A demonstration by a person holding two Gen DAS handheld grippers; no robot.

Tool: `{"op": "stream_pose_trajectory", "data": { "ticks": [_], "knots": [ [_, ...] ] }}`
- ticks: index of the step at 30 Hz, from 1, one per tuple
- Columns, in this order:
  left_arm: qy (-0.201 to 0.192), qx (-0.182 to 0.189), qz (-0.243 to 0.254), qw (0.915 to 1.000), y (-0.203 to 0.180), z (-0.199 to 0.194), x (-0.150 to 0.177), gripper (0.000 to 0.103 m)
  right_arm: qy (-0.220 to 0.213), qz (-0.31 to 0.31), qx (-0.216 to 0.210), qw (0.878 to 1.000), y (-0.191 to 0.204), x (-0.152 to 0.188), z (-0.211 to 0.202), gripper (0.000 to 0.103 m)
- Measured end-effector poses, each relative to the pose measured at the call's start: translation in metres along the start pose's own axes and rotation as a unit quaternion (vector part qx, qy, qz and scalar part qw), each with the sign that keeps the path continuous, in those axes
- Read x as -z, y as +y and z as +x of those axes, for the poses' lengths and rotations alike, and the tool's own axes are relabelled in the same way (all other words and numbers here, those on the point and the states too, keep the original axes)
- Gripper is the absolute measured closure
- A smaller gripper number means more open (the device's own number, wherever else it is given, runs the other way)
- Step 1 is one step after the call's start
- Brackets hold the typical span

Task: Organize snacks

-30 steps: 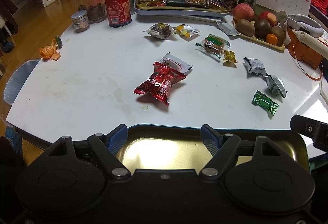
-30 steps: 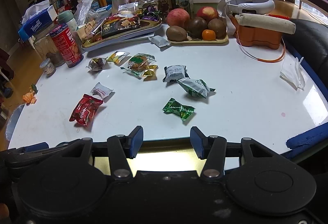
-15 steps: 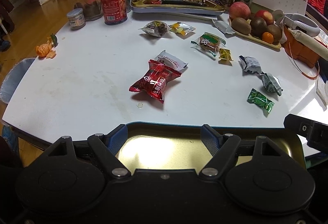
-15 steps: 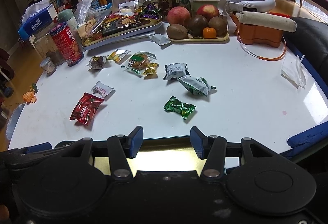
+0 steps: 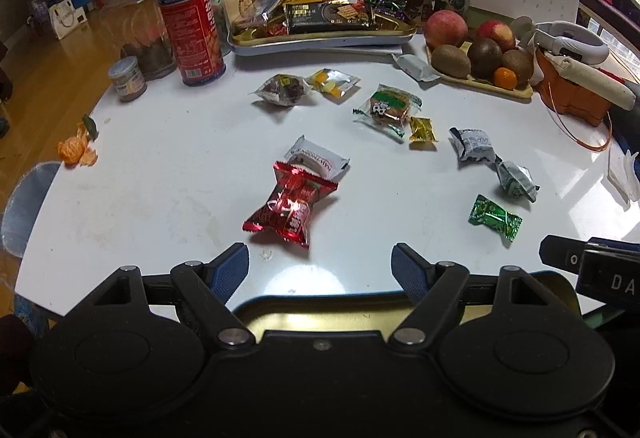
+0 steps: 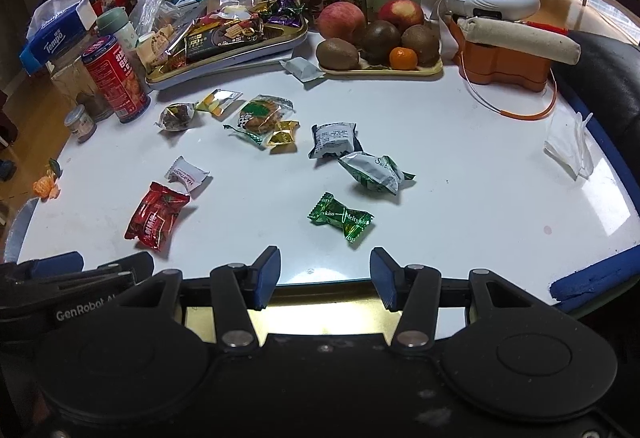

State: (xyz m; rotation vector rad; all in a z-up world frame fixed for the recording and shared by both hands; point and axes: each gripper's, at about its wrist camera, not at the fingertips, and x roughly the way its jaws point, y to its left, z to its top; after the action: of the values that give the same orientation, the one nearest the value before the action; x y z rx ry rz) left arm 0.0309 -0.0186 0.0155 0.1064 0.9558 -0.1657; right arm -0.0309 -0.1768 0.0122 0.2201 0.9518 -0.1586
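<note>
Left wrist view: the left tool hangs spread over the near edge of the desk, nothing between its pads. Directly beyond it lies the red packet, its far end touching a white packet. A gold tray sits under the tool at the desk's near edge, bare where visible. Risk: the red packet is glossy and puffed, so a pinch on its crimped end could slip, and closing on it may drag the white packet along. The green candy lies near the right, close to the other tool's body.

Right wrist view: the right tool is spread with its jaws closing slightly, nothing between them. The green candy lies just beyond it, apart from the silver-green packet farther off. Risk: the candy is small and flat, so pads landing on a twisted end may only flick it away. The left tool's body shows at the near left, so the two tools could knock together over the tray. The remaining snacks lie scattered mid-desk, none yet in the near tray.
</note>
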Motion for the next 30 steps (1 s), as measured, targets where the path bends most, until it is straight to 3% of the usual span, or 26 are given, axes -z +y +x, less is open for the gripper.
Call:
{"op": "stream_pose_trajectory", "data": {
  "ticks": [8, 30],
  "knots": [
    [0.010, -0.010, 0.001, 0.9999, 0.009, 0.000, -0.015, 0.025, -0.001, 0.021, 0.001, 1.000, -0.008, -0.023, -0.001, 0.051],
    [0.047, 0.002, -0.010, 0.9988, 0.009, -0.006, -0.005, 0.025, 0.027, 0.012, -0.010, 1.000, -0.007, -0.017, -0.007, 0.051]
  ]
}}
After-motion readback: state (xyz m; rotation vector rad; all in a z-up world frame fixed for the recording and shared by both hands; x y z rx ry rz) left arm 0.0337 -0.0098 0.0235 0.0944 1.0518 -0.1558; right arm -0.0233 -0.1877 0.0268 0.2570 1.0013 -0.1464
